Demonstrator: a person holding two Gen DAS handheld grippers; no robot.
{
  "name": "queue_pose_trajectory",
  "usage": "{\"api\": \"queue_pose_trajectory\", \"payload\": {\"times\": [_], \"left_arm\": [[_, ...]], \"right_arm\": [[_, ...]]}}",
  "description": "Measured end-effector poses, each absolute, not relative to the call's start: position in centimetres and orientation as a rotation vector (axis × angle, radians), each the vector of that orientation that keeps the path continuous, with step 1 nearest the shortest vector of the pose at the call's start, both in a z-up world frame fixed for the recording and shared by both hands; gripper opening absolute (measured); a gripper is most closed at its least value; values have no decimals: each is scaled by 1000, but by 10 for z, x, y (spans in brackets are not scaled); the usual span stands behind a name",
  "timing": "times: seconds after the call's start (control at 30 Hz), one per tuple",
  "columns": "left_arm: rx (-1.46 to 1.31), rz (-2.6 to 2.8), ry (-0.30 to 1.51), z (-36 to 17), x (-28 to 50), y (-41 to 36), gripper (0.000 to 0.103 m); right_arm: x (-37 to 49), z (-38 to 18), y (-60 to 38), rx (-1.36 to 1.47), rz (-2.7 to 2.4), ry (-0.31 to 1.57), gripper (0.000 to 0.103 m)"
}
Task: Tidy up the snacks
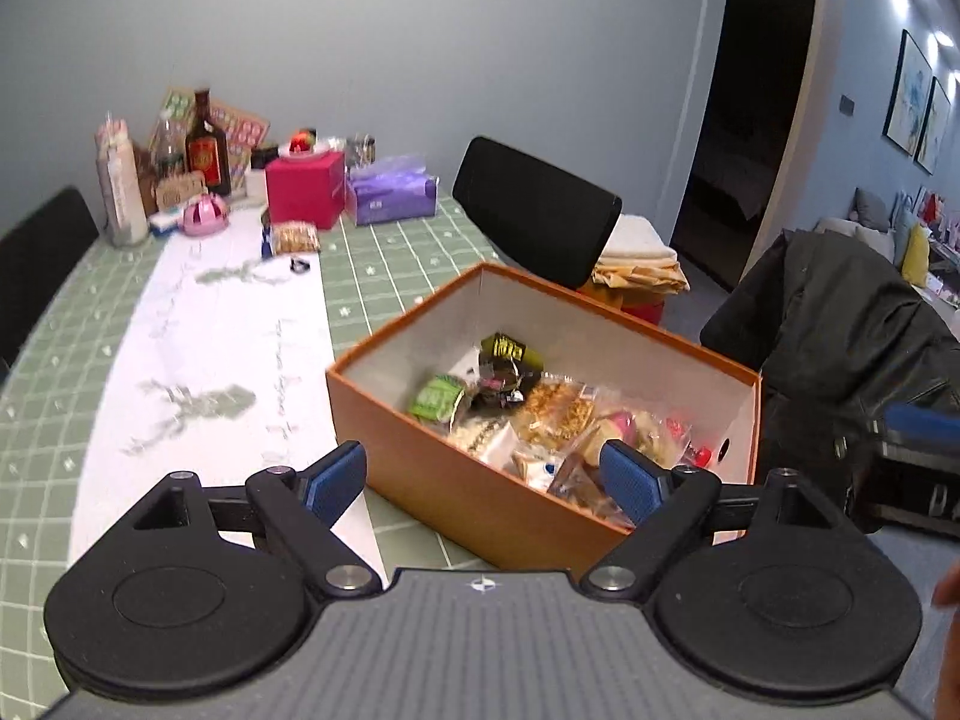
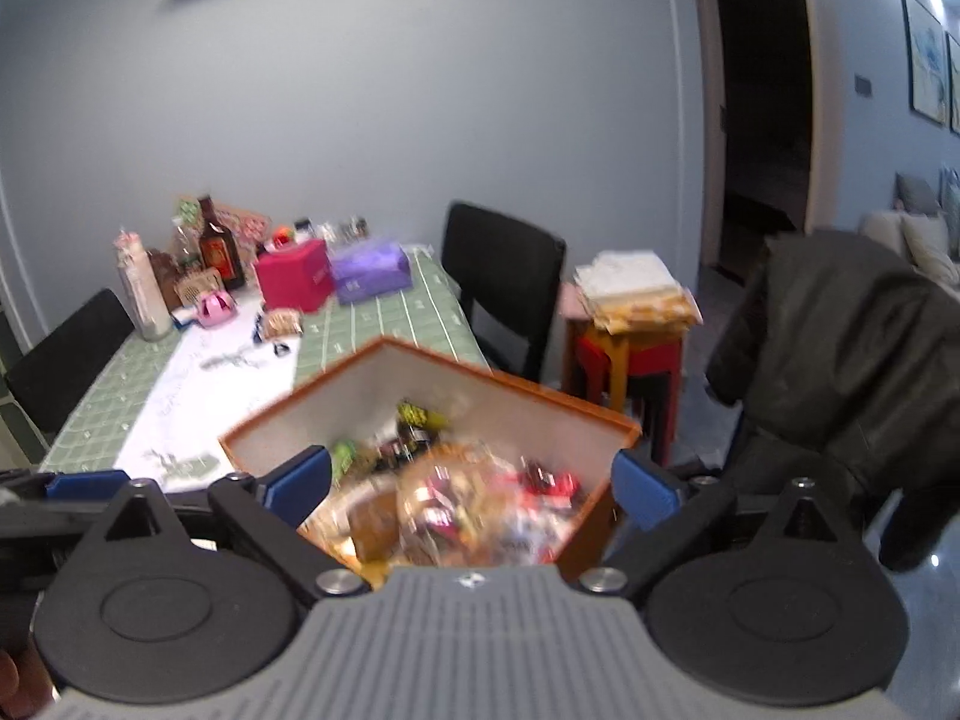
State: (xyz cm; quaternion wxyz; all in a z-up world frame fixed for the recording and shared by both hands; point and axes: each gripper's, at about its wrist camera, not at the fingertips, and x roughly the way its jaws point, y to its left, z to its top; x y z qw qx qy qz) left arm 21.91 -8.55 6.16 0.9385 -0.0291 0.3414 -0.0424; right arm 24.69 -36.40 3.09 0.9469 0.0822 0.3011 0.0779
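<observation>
An orange box with a white inside stands at the table's near right corner, holding several wrapped snacks. My left gripper is open and empty, hovering over the box's near wall. The box shows in the right wrist view too, its snacks blurred. My right gripper is open and empty, above the box's near corner. A packet of peanuts lies far up the table, also seen in the right wrist view.
The table has a green checked cloth and a white runner. At its far end stand bottles, a pink tissue box and purple tissues. Black chairs and a coat-draped chair stand to the right.
</observation>
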Motion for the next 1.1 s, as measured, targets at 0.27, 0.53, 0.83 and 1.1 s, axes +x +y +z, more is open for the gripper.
{"api": "queue_pose_trajectory", "payload": {"times": [0.27,0.53,0.83,1.1], "left_arm": [[-83,-31,726,46,217,-74,103],[-5,-28,723,44,217,-89,103],[-4,-31,731,42,218,-91,103],[-4,-28,735,41,219,-91,103]], "right_arm": [[246,-1,-351,137,139,701,100],[250,-3,-338,107,116,703,100],[254,-8,-342,134,113,733,100],[253,-8,-340,122,110,734,100]]}}
